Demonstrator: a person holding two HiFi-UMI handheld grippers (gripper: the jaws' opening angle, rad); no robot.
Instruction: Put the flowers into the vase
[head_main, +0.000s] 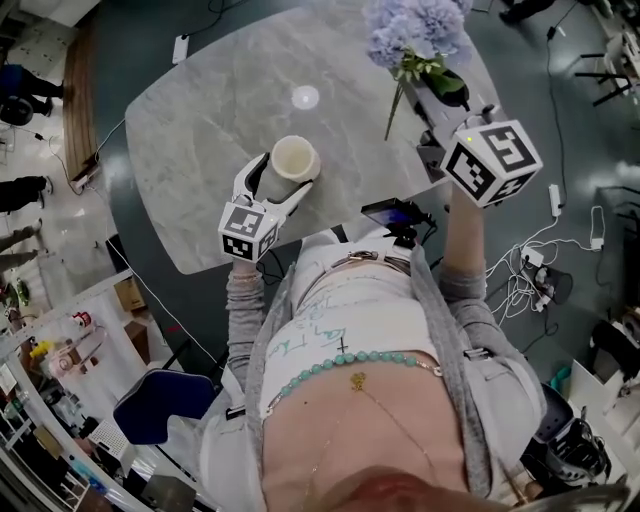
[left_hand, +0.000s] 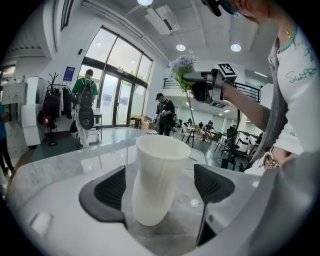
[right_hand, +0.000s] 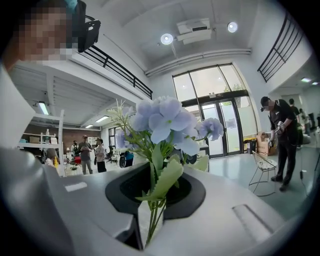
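A white ribbed vase (head_main: 295, 158) stands upright near the front edge of the marble table (head_main: 210, 90). My left gripper (head_main: 278, 186) straddles it, open. In the left gripper view the vase (left_hand: 157, 177) sits between the two dark pads (left_hand: 111, 189) with small gaps on both sides. Up at the right, my right gripper (head_main: 440, 88) is shut on the green stems of a bunch of pale blue flowers (head_main: 415, 30), held in the air over the table's far right. The right gripper view shows the flowers (right_hand: 167, 122) rising out of the nearly closed jaws.
A dark phone-like device (head_main: 395, 212) lies by the table's near edge, close to the person's body. Cables and power strips (head_main: 530, 270) trail over the floor at right. A blue chair (head_main: 160, 405) stands at lower left. People stand far off in the hall.
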